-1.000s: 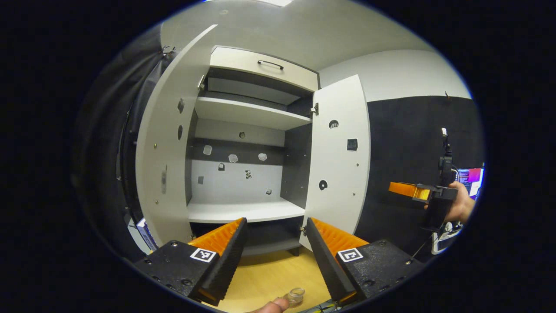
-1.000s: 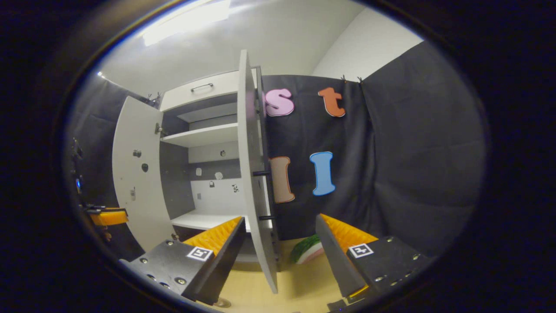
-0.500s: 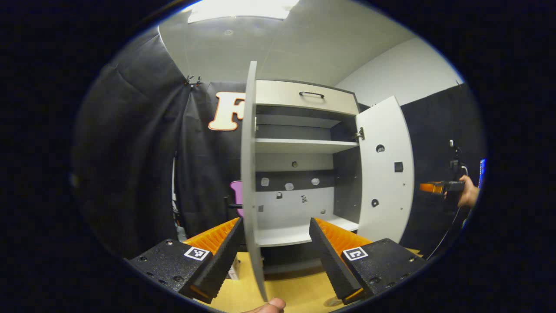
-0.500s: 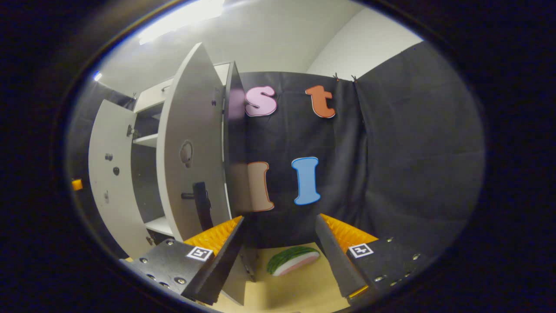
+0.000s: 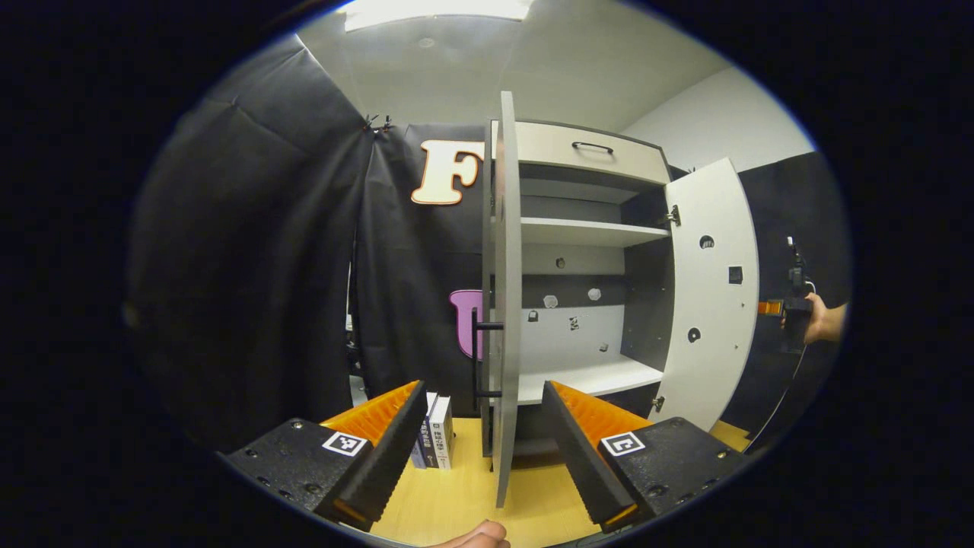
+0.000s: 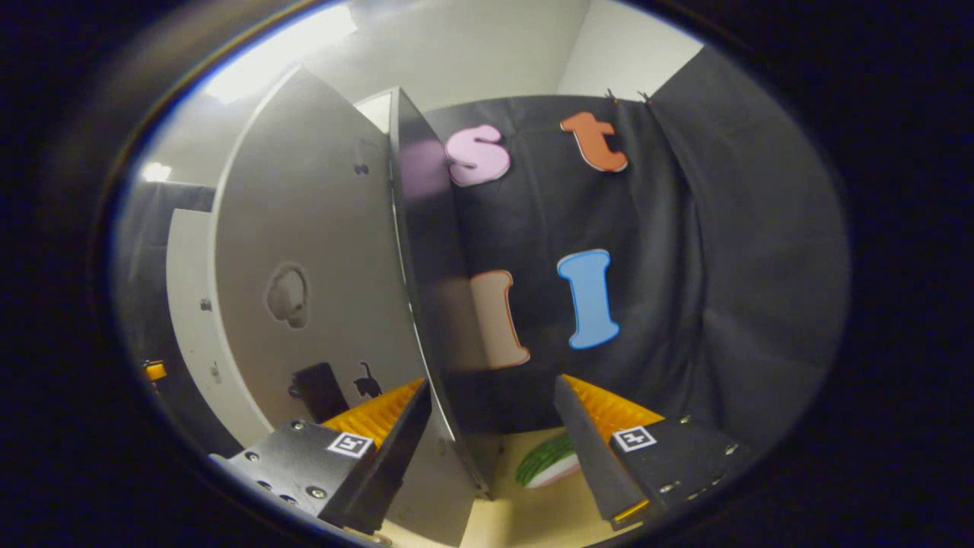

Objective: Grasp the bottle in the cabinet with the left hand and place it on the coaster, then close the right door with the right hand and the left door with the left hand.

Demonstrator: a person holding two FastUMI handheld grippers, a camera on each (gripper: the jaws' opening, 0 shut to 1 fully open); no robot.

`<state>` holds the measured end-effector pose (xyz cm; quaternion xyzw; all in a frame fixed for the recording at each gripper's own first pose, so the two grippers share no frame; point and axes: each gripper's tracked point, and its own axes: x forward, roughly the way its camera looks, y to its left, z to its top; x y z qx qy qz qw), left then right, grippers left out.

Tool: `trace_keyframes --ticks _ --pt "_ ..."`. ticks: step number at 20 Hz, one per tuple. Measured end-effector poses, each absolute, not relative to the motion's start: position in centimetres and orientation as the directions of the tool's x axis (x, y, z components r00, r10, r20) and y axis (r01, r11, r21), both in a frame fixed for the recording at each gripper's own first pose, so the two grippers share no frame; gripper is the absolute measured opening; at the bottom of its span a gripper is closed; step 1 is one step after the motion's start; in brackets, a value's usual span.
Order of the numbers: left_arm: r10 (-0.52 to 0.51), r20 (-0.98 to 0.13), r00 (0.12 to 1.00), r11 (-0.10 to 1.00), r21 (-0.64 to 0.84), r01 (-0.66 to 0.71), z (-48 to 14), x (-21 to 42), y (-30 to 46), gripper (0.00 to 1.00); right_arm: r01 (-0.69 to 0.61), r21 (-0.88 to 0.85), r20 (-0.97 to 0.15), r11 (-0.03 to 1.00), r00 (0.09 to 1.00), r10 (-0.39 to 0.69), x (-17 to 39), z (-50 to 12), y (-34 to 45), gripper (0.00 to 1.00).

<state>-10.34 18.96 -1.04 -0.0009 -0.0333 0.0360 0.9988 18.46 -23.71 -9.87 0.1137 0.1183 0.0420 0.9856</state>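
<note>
**Kid A:** What do you see in the left gripper view?

**Kid B:** The left claw (image 5: pixel 484 449) is wide open and holds nothing. The thin edge of the left door (image 5: pixel 506 304) stands between its fingers, at 12 o'clock. The door has a black handle (image 5: pixel 479 354).

**Kid A:** And the cabinet (image 5: pixel 586 251)?

**Kid B:** It is open. The right door (image 5: pixel 711 297) stands at 2 o'clock. The shelves look bare. I see no bottle or coaster in there.

**Kid A:** Any words to read?

**Kid B:** Some small books (image 5: pixel 435 441) stand on the wooden table (image 5: pixel 472 495) at 7 o'clock. The writing on them is too small to read.

**Kid A:** And far off at 3 o'clock?

**Kid B:** A hand (image 5: pixel 822 321) holds the other claw behind the right door.

**Kid A:** What about the right gripper view?

**Kid B:** The right claw (image 6: pixel 493 445) is open too. The right door (image 6: pixel 319 304) is close, at 10 o'clock, and its edge sits between the fingers. A toy watermelon slice (image 6: pixel 546 463) lies on the table at 5 o'clock.
</note>
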Motion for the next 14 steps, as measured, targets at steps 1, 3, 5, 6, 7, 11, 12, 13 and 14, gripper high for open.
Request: trace_keyframes --ticks 1,3,5,6,7,11,12,13,14 --pt "0.076 0.068 0.995 0.997 -0.001 -0.076 -0.9 -10.2 19.3 0.96 -0.080 0.227 -0.234 0.971 0.963 0.134 18.7 -10.0 -22.6 0.99" --pt "0.072 0.081 0.994 0.997 0.008 -0.073 -0.3 -10.1 19.7 0.96 -0.115 0.133 -0.247 0.984 0.958 0.145 19.0 -9.8 -21.2 0.99" --pt "0.073 0.086 0.994 0.997 0.018 -0.075 0.0 -10.0 20.1 0.95 -0.120 0.026 -0.309 0.992 0.943 0.122 18.8 -10.5 -21.4 0.97" --pt "0.065 0.093 0.994 0.998 0.020 -0.067 0.3 -10.0 19.9 0.96 -0.117 0.003 -0.311 0.993 0.944 0.112 18.4 -10.5 -21.4 0.97" --pt "0.063 0.099 0.993 0.998 0.022 -0.065 0.4 -9.8 19.9 0.96 -0.110 0.000 -0.306 0.994 0.946 0.105 18.5 -10.2 -21.2 0.97" --pt "0.041 0.099 0.994 0.999 0.023 -0.044 0.7 -9.1 18.8 0.93 -0.105 0.062 -0.235 0.992 0.965 0.117 19.2 -7.4 -19.4 0.96" --pt "0.035 0.099 0.995 0.999 0.026 -0.038 0.7 -9.0 18.5 0.93 -0.102 0.046 -0.241 0.994 0.964 0.110 19.0 -7.3 -19.2 0.96" --pt "0.035 0.101 0.994 0.999 0.028 -0.038 0.8 -8.9 18.3 0.96 -0.102 0.042 -0.239 0.994 0.965 0.109 19.0 -7.2 -18.9 0.96" --pt "0.032 0.106 0.994 0.999 0.026 -0.035 0.9 -8.7 18.1 0.96 -0.101 0.051 -0.243 0.994 0.964 0.111 18.9 -7.3 -18.4 0.96"
